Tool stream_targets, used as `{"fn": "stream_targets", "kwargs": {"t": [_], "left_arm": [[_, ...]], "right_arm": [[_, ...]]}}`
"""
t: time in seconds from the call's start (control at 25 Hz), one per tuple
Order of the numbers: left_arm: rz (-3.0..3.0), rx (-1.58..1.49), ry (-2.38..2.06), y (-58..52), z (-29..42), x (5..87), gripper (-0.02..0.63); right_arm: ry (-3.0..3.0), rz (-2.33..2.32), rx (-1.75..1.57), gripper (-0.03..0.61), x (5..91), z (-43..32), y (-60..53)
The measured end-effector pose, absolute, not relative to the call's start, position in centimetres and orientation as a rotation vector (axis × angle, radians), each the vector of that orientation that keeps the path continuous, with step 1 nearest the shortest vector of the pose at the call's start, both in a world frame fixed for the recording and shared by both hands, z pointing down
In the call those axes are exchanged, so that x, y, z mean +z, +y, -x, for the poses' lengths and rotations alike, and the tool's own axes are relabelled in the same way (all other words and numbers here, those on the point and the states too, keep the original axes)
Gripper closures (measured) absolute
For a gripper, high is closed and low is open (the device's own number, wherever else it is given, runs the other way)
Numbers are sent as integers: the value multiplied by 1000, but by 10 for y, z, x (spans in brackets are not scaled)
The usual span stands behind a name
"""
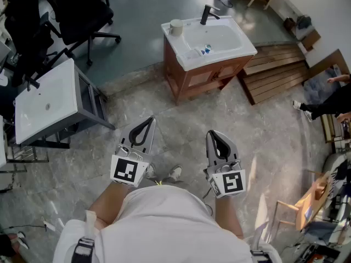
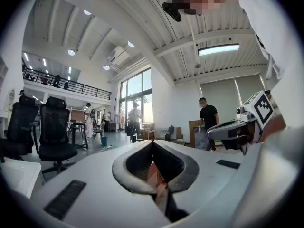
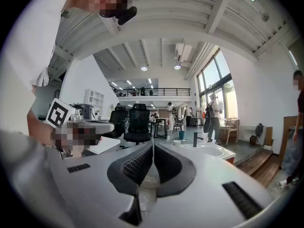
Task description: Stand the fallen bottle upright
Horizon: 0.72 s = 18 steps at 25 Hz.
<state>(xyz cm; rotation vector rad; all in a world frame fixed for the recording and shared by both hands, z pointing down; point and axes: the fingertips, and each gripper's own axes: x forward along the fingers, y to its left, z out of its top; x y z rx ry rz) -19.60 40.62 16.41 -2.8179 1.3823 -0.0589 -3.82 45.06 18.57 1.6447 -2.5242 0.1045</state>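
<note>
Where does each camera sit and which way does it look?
Head view: on the person's head, looking steeply down at floor and washbasin; shows white shirt, left gripper, right gripper.
Left gripper view: on the left gripper, looking level along shut jaws toward windows; right gripper shows at right.
Right gripper view: on the right gripper, looking along shut jaws at the washbasin; left gripper shows at left.
Shared: head and right gripper views both show the washbasin.

White basin [image 1: 215, 36], brown cabinet [image 1: 200, 79], grey mottled floor [image 1: 164, 109], black chair [image 1: 77, 11].
</note>
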Motion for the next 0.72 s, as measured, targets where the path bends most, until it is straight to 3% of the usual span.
{"fn": "stream_targets", "kwargs": {"t": [0.72], "left_arm": [[2714, -131, 1518, 407, 161, 175, 597]], "right_arm": [[-2611, -1584, 174, 537, 211, -24, 445]]}}
